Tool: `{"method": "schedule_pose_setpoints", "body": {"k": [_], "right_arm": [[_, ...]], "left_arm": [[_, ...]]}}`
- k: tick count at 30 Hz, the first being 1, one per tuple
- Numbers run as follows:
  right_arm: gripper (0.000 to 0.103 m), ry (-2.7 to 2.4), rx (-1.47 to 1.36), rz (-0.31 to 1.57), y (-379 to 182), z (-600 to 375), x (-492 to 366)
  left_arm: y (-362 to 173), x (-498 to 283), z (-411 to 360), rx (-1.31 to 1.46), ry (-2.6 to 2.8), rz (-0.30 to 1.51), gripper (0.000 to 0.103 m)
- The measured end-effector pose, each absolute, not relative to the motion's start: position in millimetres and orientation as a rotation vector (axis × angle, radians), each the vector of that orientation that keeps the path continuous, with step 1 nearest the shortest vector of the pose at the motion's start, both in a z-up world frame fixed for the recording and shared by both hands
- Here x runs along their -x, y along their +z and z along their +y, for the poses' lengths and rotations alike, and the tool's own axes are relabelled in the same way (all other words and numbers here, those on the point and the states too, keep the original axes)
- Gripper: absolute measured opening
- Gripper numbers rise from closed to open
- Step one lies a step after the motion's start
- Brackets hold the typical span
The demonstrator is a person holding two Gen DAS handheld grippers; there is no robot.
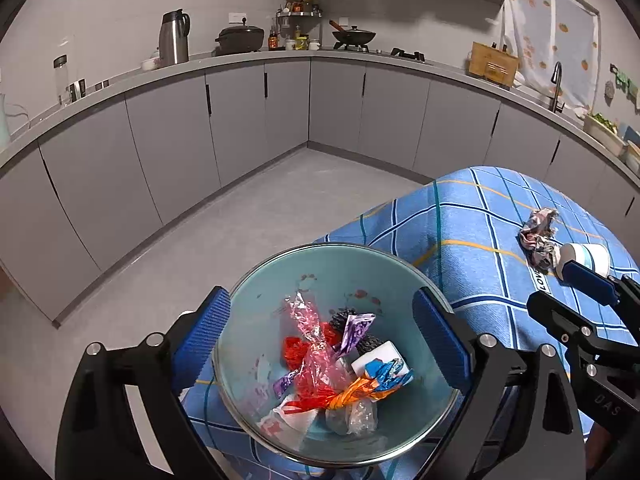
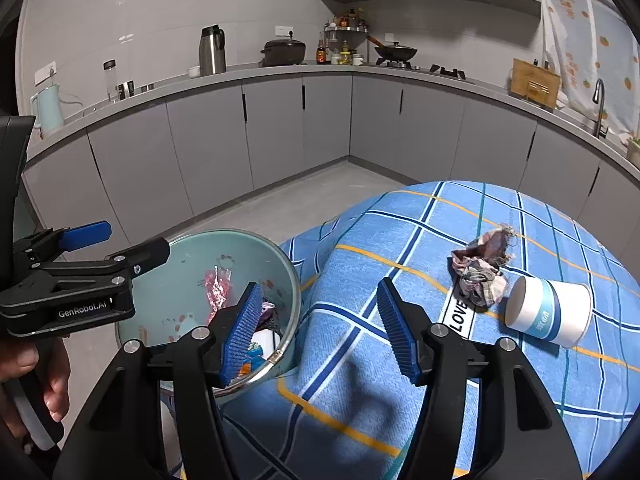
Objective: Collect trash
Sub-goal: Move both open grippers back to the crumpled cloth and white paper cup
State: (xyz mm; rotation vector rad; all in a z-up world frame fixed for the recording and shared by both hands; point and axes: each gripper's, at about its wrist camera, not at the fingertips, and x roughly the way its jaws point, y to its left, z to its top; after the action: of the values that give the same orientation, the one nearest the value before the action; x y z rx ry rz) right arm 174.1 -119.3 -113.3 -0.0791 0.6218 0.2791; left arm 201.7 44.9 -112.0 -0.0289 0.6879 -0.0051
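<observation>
The left gripper [image 1: 320, 344] hangs over the bin [image 1: 256, 280] at the lower middle of its frame, jaws spread wide and empty; the bin already holds wrappers [image 1: 320, 364], so part of the collecting looks done. The right gripper [image 2: 320, 328] is likewise apart and holds nothing, low in its frame above the cloth [image 2: 400, 360]. Two pieces remain on the cloth at the right of that frame: a crumpled wad [image 2: 480, 276] and, just beside it, a paper cup [image 2: 548, 312] lying on its side. The cup could roll or crush if pinched off-centre, and the soft wad may slip from the pads or snag the cloth and drag it. The bin sits at the table's left edge, so a careless nudge might tip it. The surface is a blue checked cloth; behind runs a kitchen with grey cabinets [image 2: 280, 120], a counter [image 2: 420, 74] and a stove, upper frame.
</observation>
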Motion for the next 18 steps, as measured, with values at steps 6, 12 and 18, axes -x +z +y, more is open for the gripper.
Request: {"method": "schedule_pose_setpoints", "body": {"k": [6, 12, 18], "right_arm": [[0.062, 0.271, 0.070, 0.619, -113.8, -126.4, -172.4], [0.062, 0.260, 0.060, 0.617, -113.3, -133.3, -172.1], [0.074, 0.223, 0.044, 0.606, -112.0, -144.3, -172.8]], "left_arm": [[-112.2, -203.3, 36.2, 0.009, -0.006, 0.693, 0.094], [-110.3, -203.4, 30.5, -0.002, -0.003, 0.691, 0.098], [-109.1, -205.2, 25.1, -0.004, -0.011, 0.694, 0.098]]}}
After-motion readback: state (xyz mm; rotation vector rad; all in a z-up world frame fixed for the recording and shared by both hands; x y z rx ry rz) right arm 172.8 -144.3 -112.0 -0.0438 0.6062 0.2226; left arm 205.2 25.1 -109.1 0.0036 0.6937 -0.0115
